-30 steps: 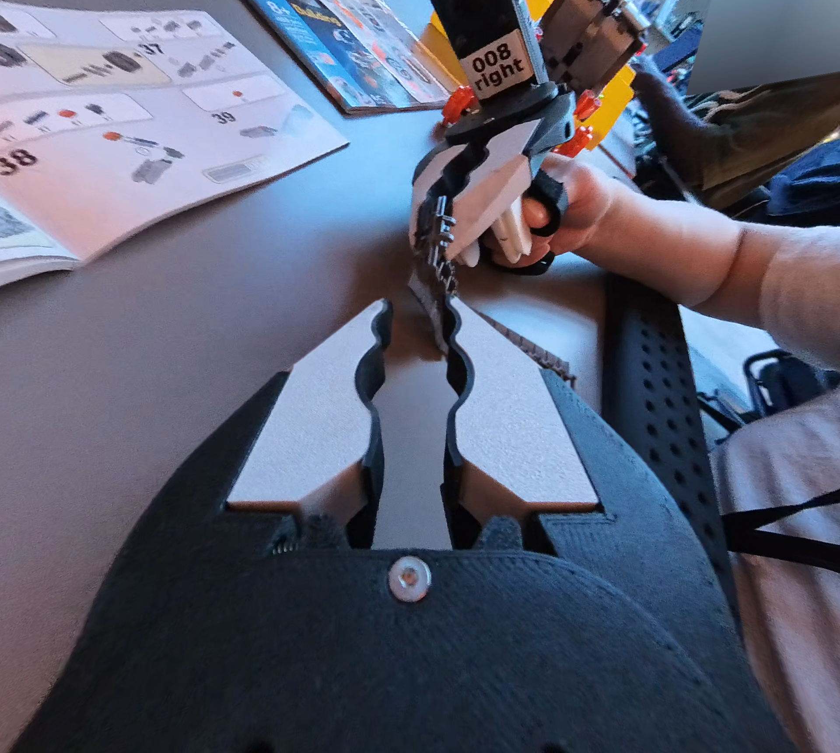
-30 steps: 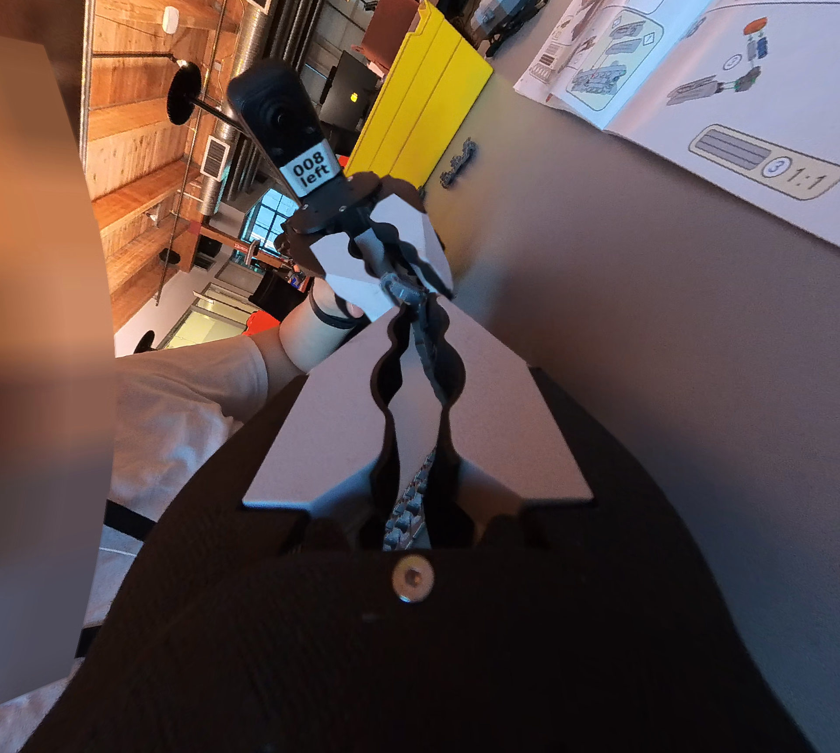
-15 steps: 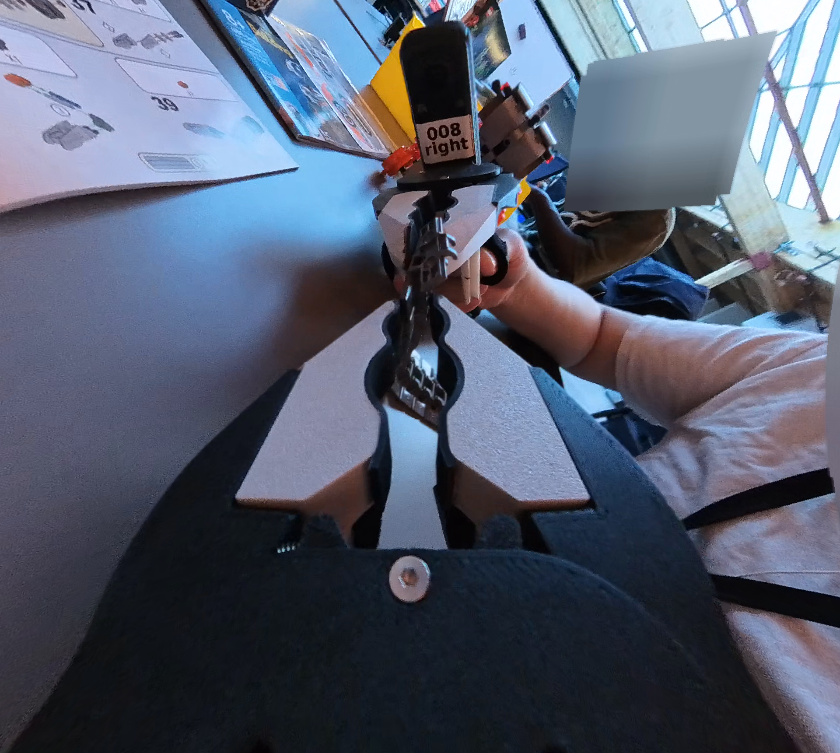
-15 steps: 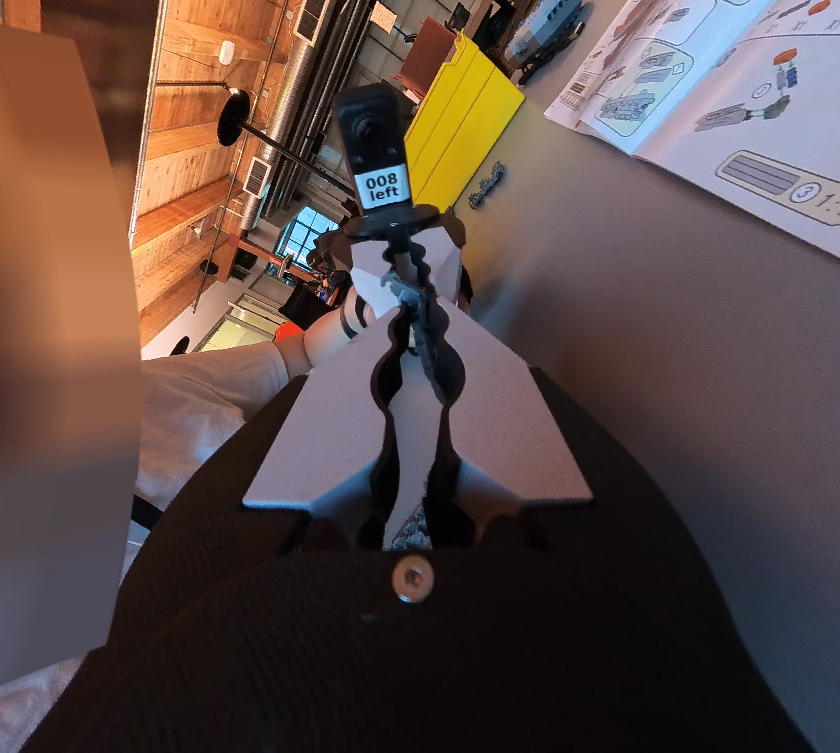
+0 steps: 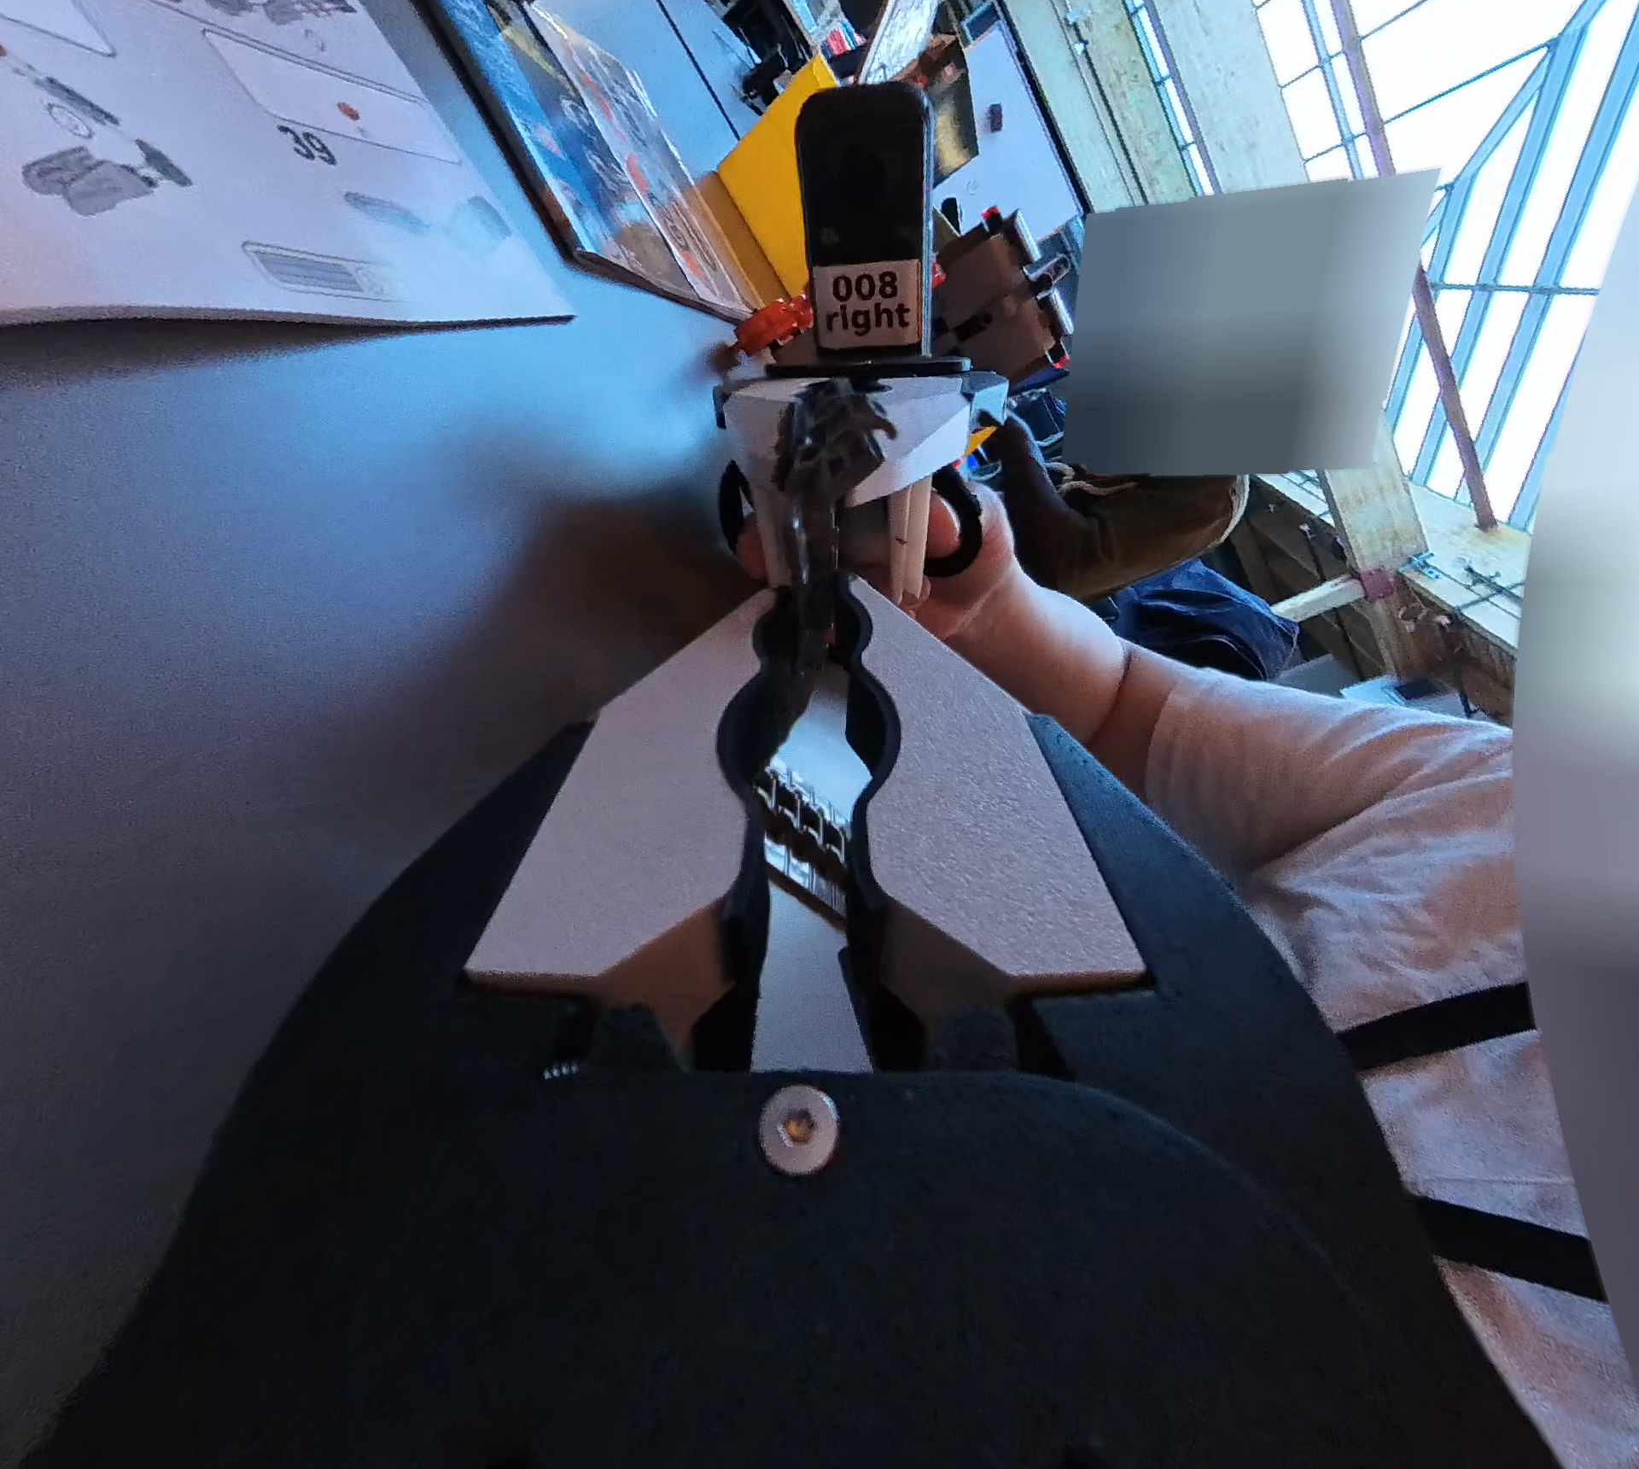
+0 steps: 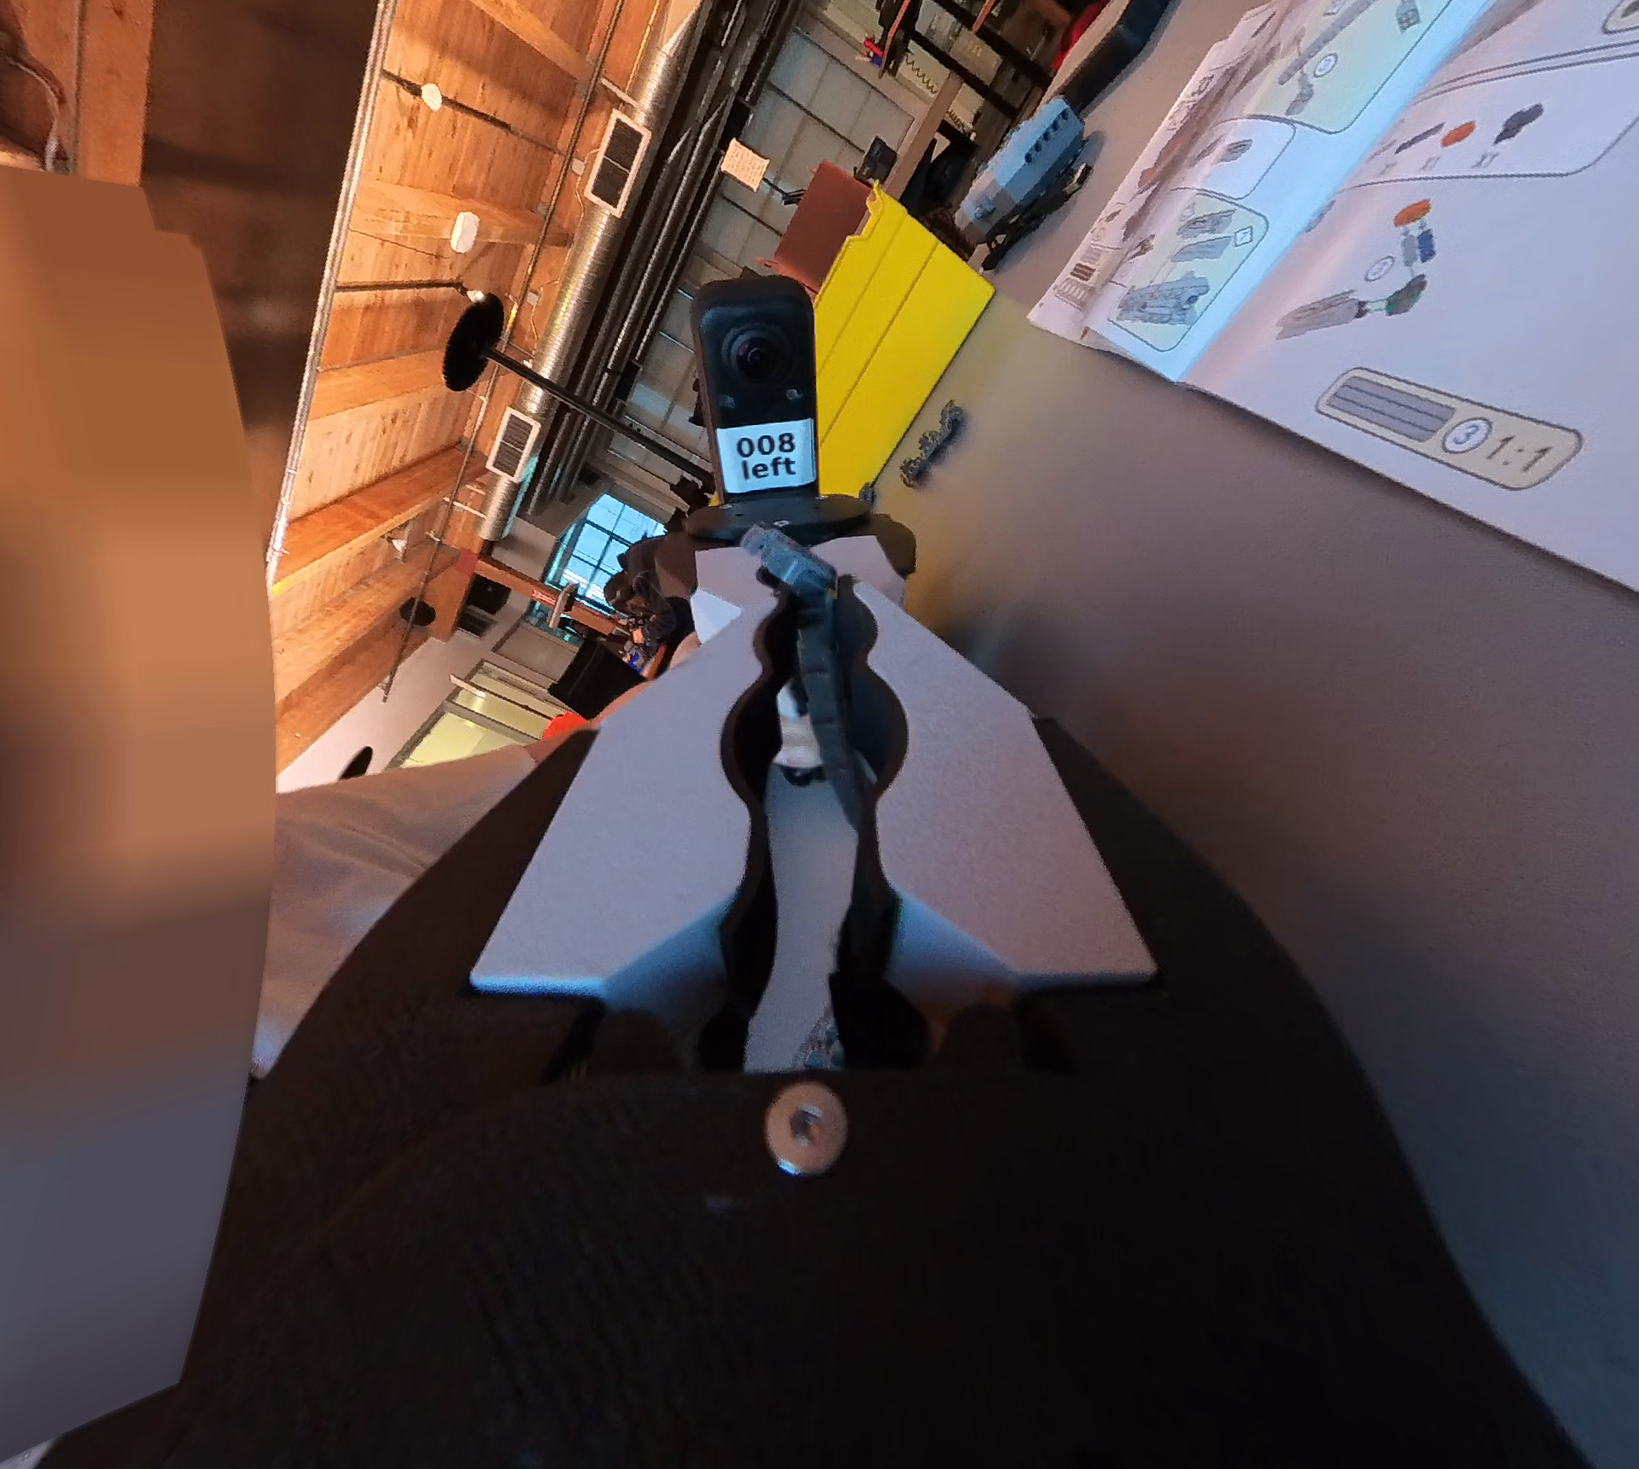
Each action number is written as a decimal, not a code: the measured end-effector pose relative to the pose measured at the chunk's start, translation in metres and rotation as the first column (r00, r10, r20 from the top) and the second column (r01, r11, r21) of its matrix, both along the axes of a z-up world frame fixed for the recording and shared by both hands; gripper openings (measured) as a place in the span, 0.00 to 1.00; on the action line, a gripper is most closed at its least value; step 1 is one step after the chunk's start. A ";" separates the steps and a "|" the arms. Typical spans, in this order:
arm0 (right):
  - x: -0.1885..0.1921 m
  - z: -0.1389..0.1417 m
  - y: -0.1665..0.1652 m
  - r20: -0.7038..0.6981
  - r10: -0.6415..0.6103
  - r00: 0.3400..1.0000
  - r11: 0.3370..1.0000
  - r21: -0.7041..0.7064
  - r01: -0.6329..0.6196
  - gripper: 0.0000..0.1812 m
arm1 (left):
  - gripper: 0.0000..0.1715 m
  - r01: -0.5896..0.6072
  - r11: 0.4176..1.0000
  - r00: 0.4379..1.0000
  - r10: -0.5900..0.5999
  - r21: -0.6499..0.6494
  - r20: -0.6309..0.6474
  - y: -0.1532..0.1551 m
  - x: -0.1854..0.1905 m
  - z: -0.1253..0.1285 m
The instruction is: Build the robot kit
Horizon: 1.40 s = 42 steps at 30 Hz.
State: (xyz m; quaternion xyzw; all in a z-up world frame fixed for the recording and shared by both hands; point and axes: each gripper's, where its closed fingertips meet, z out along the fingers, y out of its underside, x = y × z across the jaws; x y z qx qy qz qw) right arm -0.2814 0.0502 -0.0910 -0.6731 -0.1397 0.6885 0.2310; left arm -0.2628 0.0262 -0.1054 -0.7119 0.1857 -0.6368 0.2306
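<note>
Here, held off the grey bench [image 5: 266, 628] between two grippers facing each other tip to tip: one dark grey linked plastic track chain [image 5: 803, 681]. Pinched near one end by the left gripper [image 5: 803, 610], its fingers [image 5: 976, 788] drawn almost together on the links at the narrow tip, with the chain's tail running back along the gap toward the screw. Gripped at its other end by the right gripper [image 6: 811, 610], fingers [image 6: 967, 797] likewise nearly closed on it, the chain lying against the right-hand inner edge of the gap and passing out over the tips. Seen in each wrist view beyond the tips: the opposite gripper, one black camera mounted upright on it, one white sticker below the lens. Wrapped round the far handle in the left wrist view, one hand [image 5: 967, 566] with a pale sleeve behind.

Counted on the bench: one open white instruction booklet [image 6: 1384, 247] well apart from both grippers, one closed blue-covered booklet [image 5: 568, 123] beside it, one yellow plastic bin [image 6: 896, 327] behind, one short dark chain piece [image 6: 931, 442] lying loose near the bin, one grey block-shaped unit [image 6: 1029, 167] farther back.
</note>
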 end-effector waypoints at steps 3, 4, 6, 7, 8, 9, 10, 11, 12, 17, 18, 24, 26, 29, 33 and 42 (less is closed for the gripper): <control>-0.002 -0.003 0.000 0.068 -0.016 0.998 0.996 0.090 0.010 0.11 | 0.03 0.040 0.998 0.999 -0.040 -0.037 0.003 -0.005 -0.004 -0.001; -0.002 -0.004 0.001 0.107 -0.037 0.994 0.990 0.137 0.022 0.16 | 0.03 0.064 0.996 0.998 -0.064 -0.061 0.007 -0.009 -0.005 -0.001; -0.006 -0.001 -0.004 0.160 -0.040 0.986 0.968 0.250 -0.001 0.21 | 0.03 0.103 0.989 0.995 -0.104 -0.103 0.001 -0.015 -0.010 -0.005; -0.008 -0.004 -0.007 0.206 -0.040 0.978 0.957 0.288 -0.022 0.23 | 0.04 0.133 0.984 0.991 -0.134 -0.119 0.000 -0.019 -0.013 -0.005; -0.009 -0.008 -0.008 0.247 -0.049 0.968 0.948 0.317 -0.033 0.24 | 0.03 0.158 0.979 0.987 -0.160 -0.126 -0.006 -0.022 -0.015 -0.006; -0.009 -0.011 -0.009 0.274 -0.057 0.960 0.940 0.339 -0.041 0.24 | 0.03 0.171 0.978 0.985 -0.174 -0.119 -0.019 -0.023 -0.016 -0.007; -0.009 -0.015 -0.010 0.295 -0.057 0.954 0.938 0.342 -0.050 0.23 | 0.04 0.188 0.976 0.981 -0.193 -0.107 -0.034 -0.024 -0.017 -0.008; -0.009 -0.020 -0.011 0.316 -0.047 0.948 0.944 0.324 -0.061 0.23 | 0.03 0.211 0.973 0.975 -0.216 -0.094 -0.046 -0.027 -0.018 -0.009; -0.009 -0.023 -0.013 0.329 -0.022 0.944 0.951 0.297 -0.082 0.21 | 0.03 0.234 0.969 0.969 -0.239 -0.080 -0.059 -0.029 -0.018 -0.009; -0.011 -0.022 -0.033 0.277 0.138 0.951 0.966 0.176 -0.192 0.05 | 0.04 0.258 0.965 0.960 -0.261 -0.039 -0.097 -0.031 -0.021 -0.014; -0.010 -0.022 -0.033 0.270 0.141 0.952 0.968 0.162 -0.190 0.04 | 0.04 0.252 0.967 0.962 -0.254 -0.030 -0.097 -0.030 -0.021 -0.014; -0.005 -0.017 -0.024 0.178 0.124 0.976 0.990 0.042 -0.134 0.03 | 0.09 0.155 0.987 0.988 -0.154 -0.045 0.028 -0.013 -0.016 0.000; -0.004 -0.016 -0.021 0.152 0.115 0.982 0.993 0.018 -0.119 0.03 | 0.06 0.117 0.991 0.992 -0.114 -0.064 0.051 -0.007 -0.015 0.002; -0.002 -0.015 -0.018 0.136 0.107 0.985 0.994 0.010 -0.110 0.03 | 0.03 0.091 0.995 0.995 -0.090 -0.044 0.032 -0.003 -0.013 0.001; 0.000 -0.021 -0.019 0.224 0.101 0.969 0.990 0.076 -0.120 0.07 | 0.03 0.107 0.992 0.994 -0.106 -0.062 0.021 -0.005 -0.013 -0.001; 0.007 -0.017 -0.019 0.487 -0.077 0.870 0.864 0.469 -0.186 0.13 | 0.04 0.203 0.979 0.962 -0.205 -0.027 -0.182 -0.026 -0.009 -0.026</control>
